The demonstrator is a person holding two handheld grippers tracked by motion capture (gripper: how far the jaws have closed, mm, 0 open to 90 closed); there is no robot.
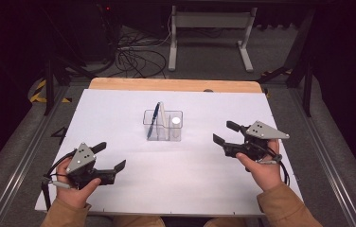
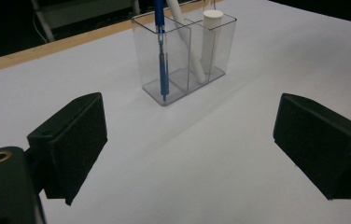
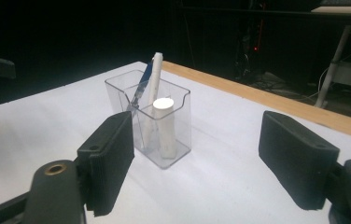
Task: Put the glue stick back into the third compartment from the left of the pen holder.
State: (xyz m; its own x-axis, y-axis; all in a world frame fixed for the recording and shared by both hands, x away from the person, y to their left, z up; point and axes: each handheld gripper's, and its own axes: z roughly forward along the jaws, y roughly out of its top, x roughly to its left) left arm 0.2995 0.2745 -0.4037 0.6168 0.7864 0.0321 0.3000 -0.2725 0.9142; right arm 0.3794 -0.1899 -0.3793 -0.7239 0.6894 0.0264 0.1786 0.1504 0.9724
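A clear plastic holder [image 1: 180,115] with compartments stands at the middle of the white table. In it a blue pen [image 1: 154,118] and a white pen [image 1: 163,113] lean, and a short white cylinder [image 1: 176,122] stands upright. My left gripper [image 1: 111,155] rests low at the front left, open and empty, pointing toward the holder [image 2: 220,46] and its blue pen [image 2: 162,60]. My right gripper [image 1: 223,131] sits to the right of the holder, open with nothing between its jaws. In the right gripper view [image 3: 197,158] the holder [image 3: 183,121] and cylinder [image 3: 164,121] lie just beyond the jaws.
A white sheet [image 1: 166,175] covers the table, with a wooden strip [image 1: 176,85] along the far edge. Beyond it, on the floor, lie black cables [image 1: 133,59] and the white legs of a stand [image 1: 209,33]. Metal rails [image 1: 20,161] run along both sides.
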